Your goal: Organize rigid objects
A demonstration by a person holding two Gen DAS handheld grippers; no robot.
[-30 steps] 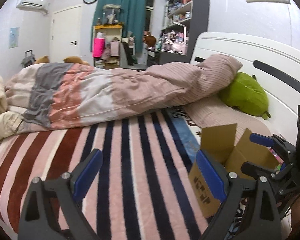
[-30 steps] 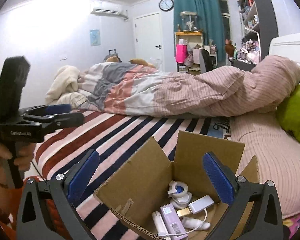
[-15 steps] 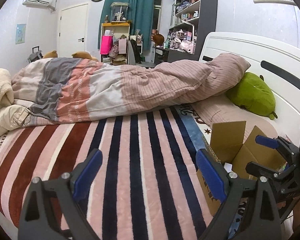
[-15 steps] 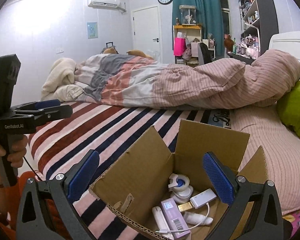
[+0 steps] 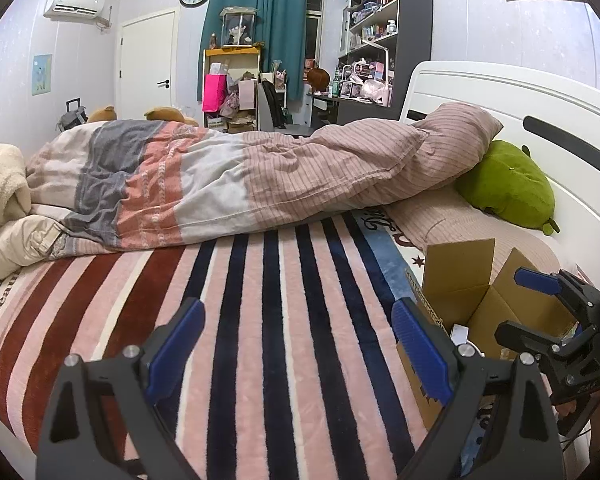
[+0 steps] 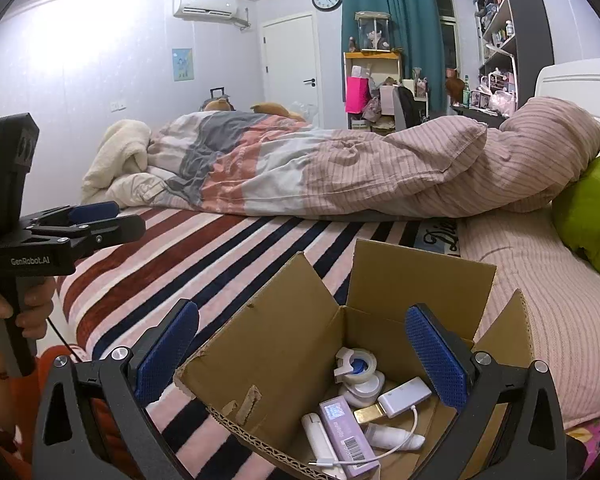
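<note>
An open cardboard box point(image 6: 284, 344) point(image 5: 464, 280) stands on the striped bed. Inside lie a tape dispenser point(image 6: 356, 366), a white adapter with a cable point(image 6: 404, 396), a small purple box point(image 6: 342, 432) and white tubes point(image 6: 392, 436). My right gripper point(image 6: 300, 348) hovers open over the box with nothing between its blue pads; it also shows in the left wrist view point(image 5: 540, 304). My left gripper point(image 5: 298, 344) hangs open above the bare striped blanket, left of the box, empty. It appears side-on in the right wrist view point(image 6: 100, 220), held by a hand point(image 6: 4, 312).
A striped blanket point(image 5: 260, 320) covers the near half of the bed. A bunched duvet point(image 5: 240, 176) lies across the middle. A green plush cushion point(image 5: 508, 184) and a pink pillow point(image 5: 440, 216) rest by the white headboard point(image 5: 500, 96). Shelves and clutter stand beyond the bed.
Both views have tilted slightly, so the box sits lower and further right in the left wrist view. Both grippers stay open and empty, and the things in the box have not shifted.
</note>
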